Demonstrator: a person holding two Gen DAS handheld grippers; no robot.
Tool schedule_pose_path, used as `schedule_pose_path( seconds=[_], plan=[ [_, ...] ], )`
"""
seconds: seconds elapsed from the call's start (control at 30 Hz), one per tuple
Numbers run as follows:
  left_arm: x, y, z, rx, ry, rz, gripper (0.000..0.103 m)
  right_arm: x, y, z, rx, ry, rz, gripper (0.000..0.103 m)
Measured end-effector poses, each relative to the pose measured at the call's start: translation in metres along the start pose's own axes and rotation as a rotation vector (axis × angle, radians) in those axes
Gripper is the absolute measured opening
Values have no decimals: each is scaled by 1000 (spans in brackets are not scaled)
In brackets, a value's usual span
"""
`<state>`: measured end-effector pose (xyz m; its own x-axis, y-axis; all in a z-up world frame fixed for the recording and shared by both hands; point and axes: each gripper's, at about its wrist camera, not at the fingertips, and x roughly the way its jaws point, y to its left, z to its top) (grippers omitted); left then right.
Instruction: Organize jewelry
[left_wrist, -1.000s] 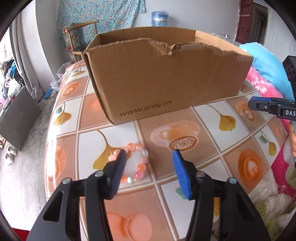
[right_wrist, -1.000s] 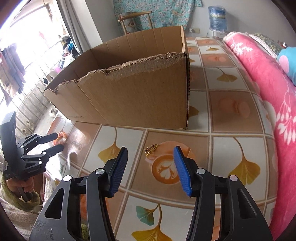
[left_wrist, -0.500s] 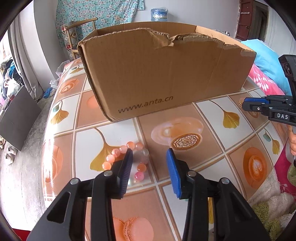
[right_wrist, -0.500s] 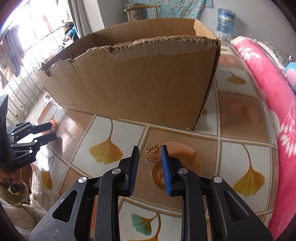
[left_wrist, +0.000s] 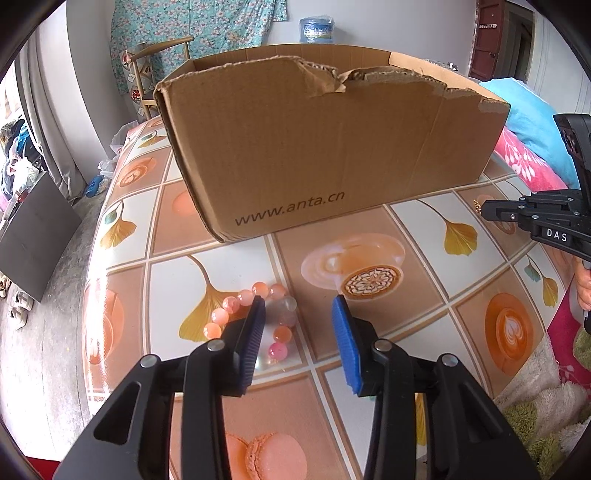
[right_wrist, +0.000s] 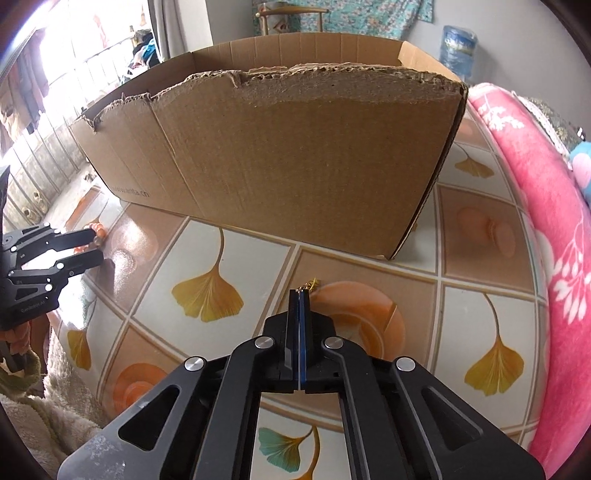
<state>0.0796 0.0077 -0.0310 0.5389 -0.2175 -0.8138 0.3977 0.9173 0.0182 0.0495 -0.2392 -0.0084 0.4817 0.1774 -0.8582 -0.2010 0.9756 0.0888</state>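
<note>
Jewelry is split between both tongs: the right tongs (right_wrist: 300, 295) are pinched on a small gold chain (right_wrist: 309, 285) low over the desk (right_wrist: 369, 273), while the left tongs (left_wrist: 298, 308) gape wide above a pink bead bracelet (left_wrist: 255, 314) lying on its ginkgo-and-coffee print. Behind stands a torn cardboard box (left_wrist: 325, 147) printed "www.anta.cn".

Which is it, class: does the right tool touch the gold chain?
Touching: the right wrist view shows the right tool shut on the gold chain, which pokes from its tips.
</note>
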Motion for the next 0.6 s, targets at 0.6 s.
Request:
schedule_pose_path(
  seconds=[0.6],
  plan=[
    [-15,-6,-1,-3,-38,-85,37,-26,-20,-2,52,-26,148,0]
  ],
)
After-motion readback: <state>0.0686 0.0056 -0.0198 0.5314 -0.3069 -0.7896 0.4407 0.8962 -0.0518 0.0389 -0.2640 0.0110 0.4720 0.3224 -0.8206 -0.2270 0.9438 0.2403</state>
